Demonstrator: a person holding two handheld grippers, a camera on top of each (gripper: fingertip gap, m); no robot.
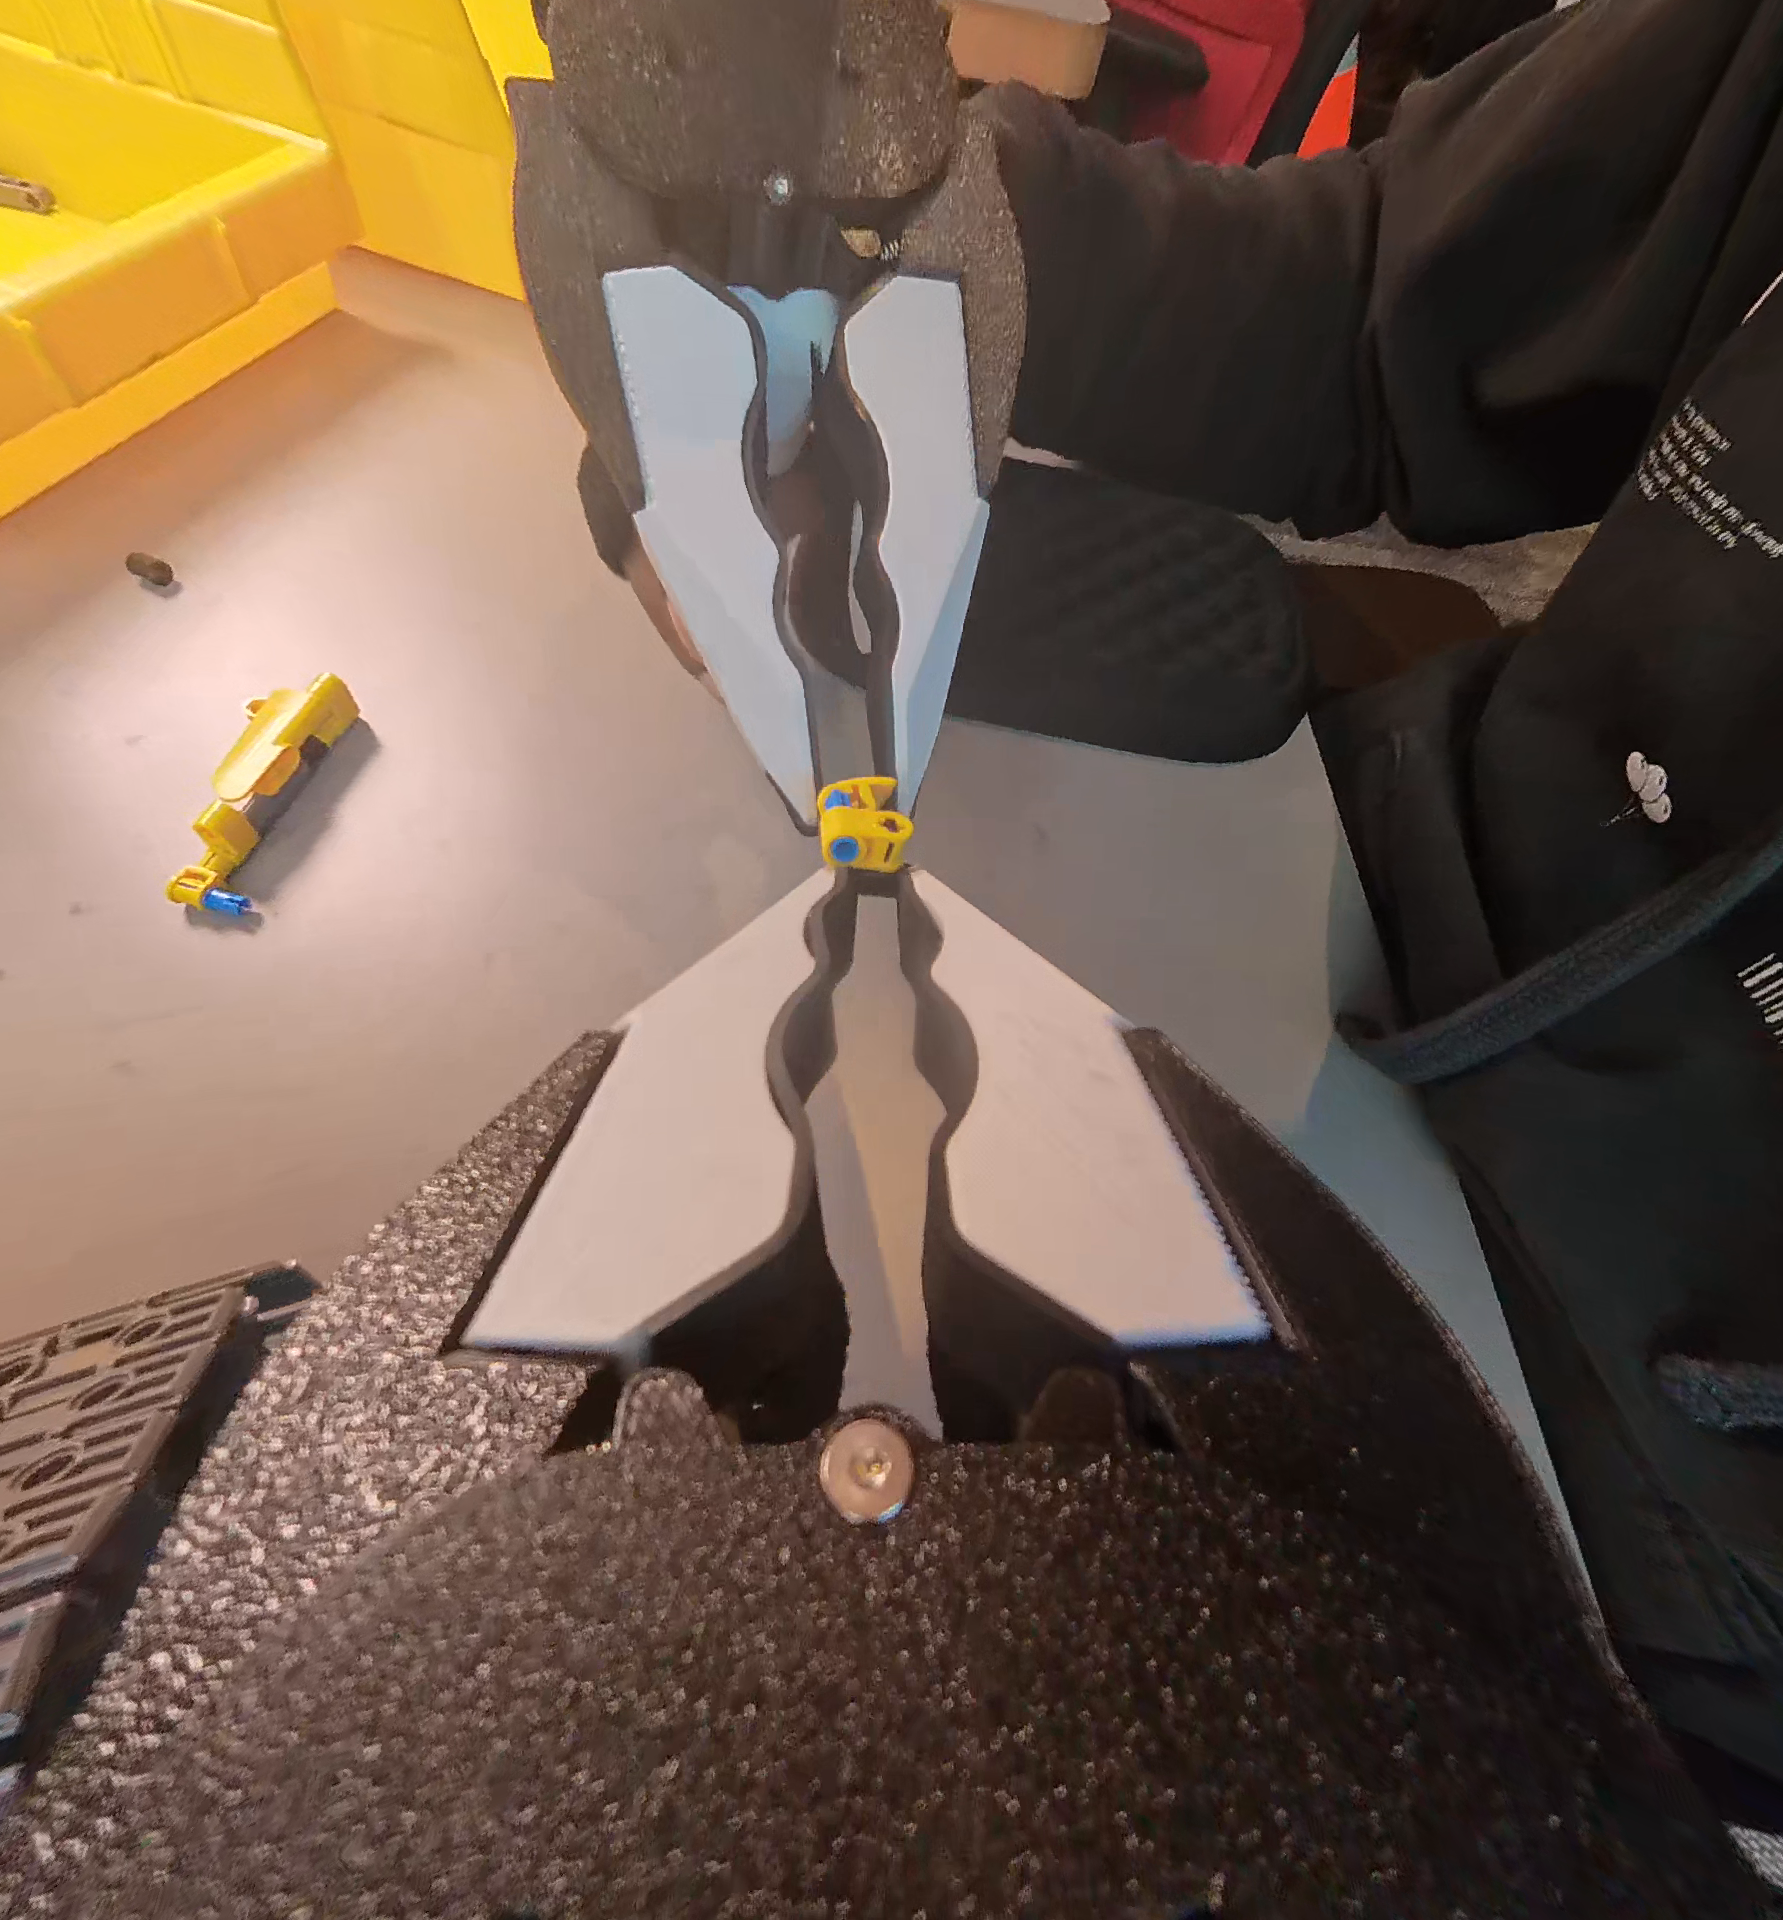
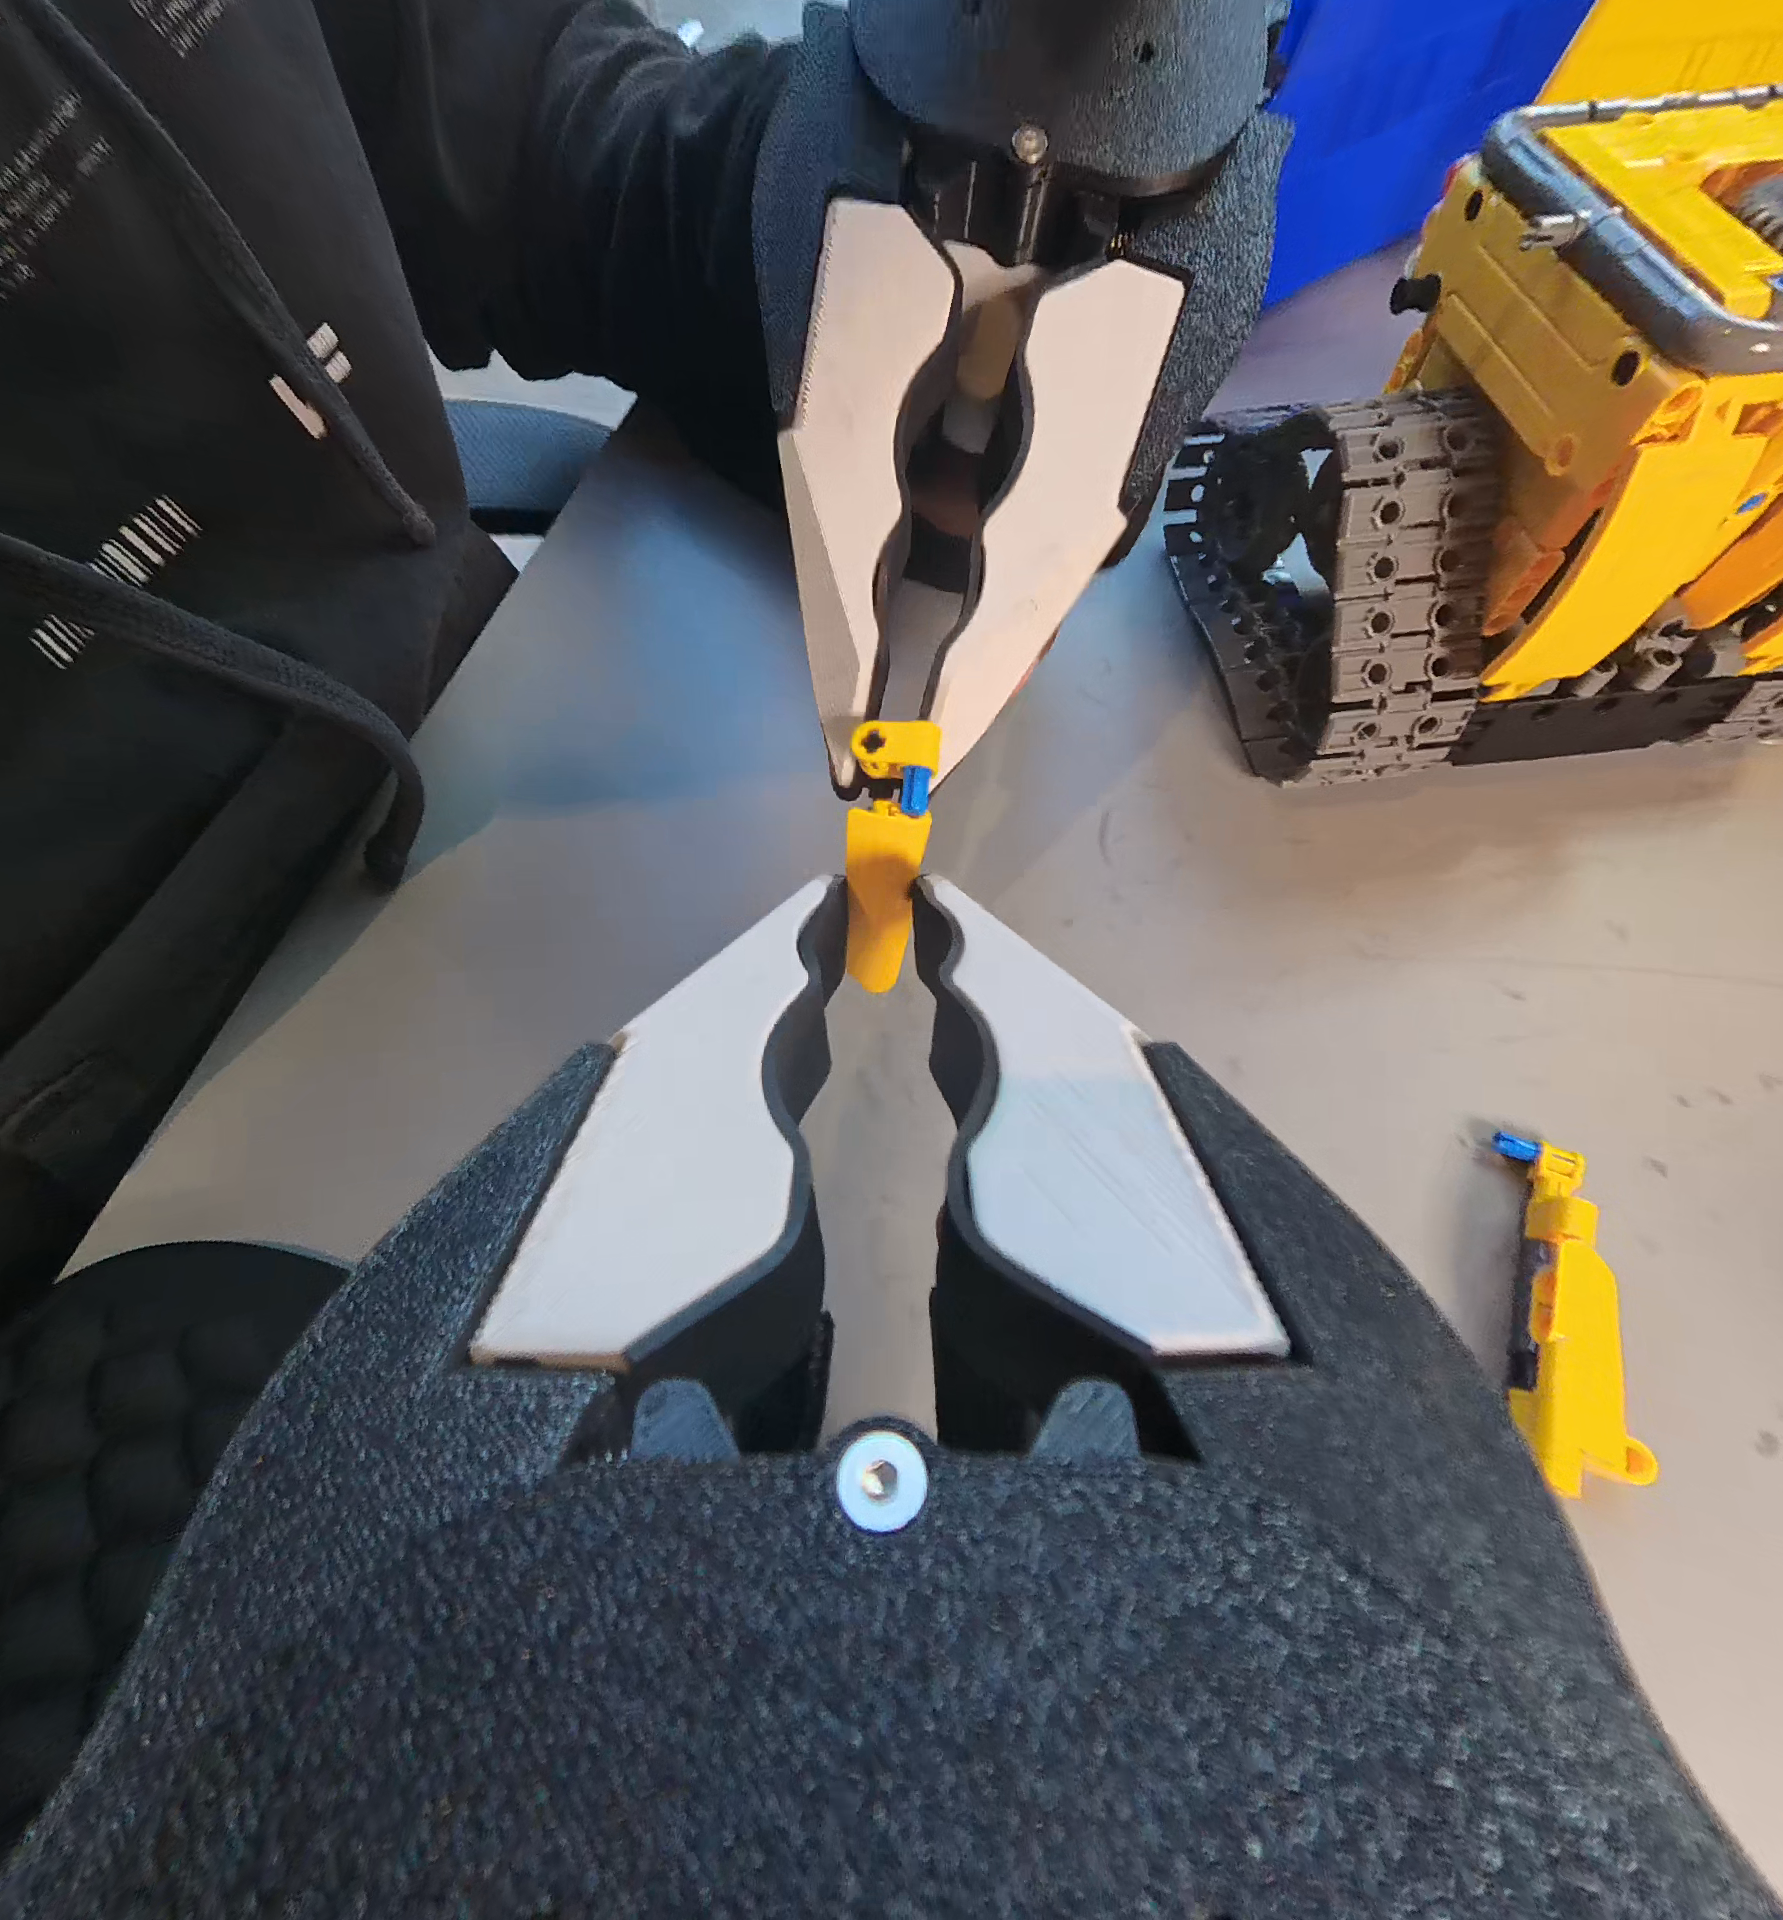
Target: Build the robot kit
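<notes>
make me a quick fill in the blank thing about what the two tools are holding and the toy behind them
1. The right tool grips a long piece whose colour is ___.
2. The small piece in the left tool carries a pin whose colour is ___.
3. The toy vehicle on the table stands on dark ___ rather than wheels.

Missing words: yellow; blue; tracks

Yellow tracked toy vehicle (image 2: 1552,436), a loose yellow assembly (image 2: 1567,1340), perhaps yellow bins (image 1: 118,239) behind
</notes>
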